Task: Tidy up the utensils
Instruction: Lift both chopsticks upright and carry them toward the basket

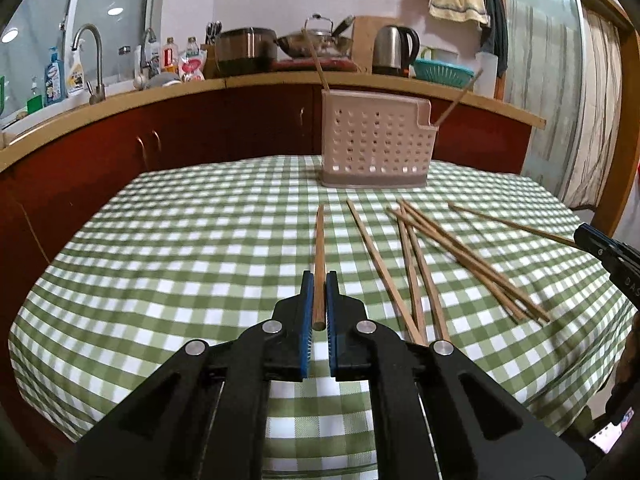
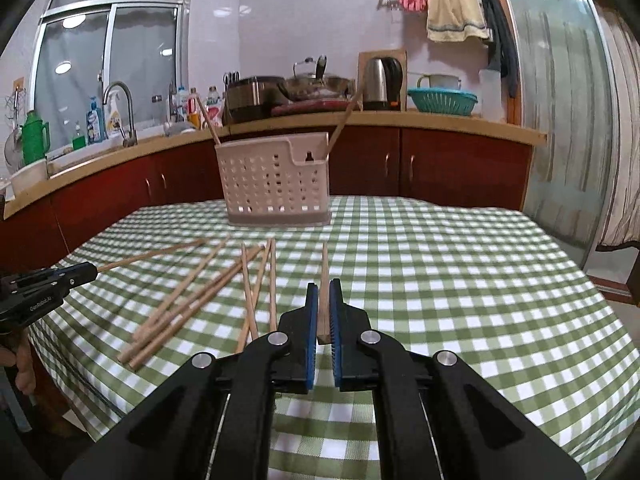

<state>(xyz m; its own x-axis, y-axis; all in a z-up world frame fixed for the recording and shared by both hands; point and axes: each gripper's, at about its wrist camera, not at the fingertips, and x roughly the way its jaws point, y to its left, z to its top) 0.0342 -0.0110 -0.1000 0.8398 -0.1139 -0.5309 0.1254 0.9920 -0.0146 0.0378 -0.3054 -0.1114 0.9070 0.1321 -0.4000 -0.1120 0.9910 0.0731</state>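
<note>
Both grippers clamped on a chopstick each, short of the holder.

I have the left gripper (image 1: 319, 280) pinching one chopstick (image 1: 319, 248) and the right gripper (image 2: 324, 286) another (image 2: 324, 276); loose chopsticks (image 1: 420, 264) lie before the holder (image 1: 376, 140), which has two sticks inside.

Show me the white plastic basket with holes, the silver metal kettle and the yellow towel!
White plastic basket with holes (image 1: 376, 140): left wrist view, front wall.
Silver metal kettle (image 1: 394, 50): left wrist view, shiny body.
Yellow towel (image 2: 454, 12): right wrist view, middle of cloth.
</note>
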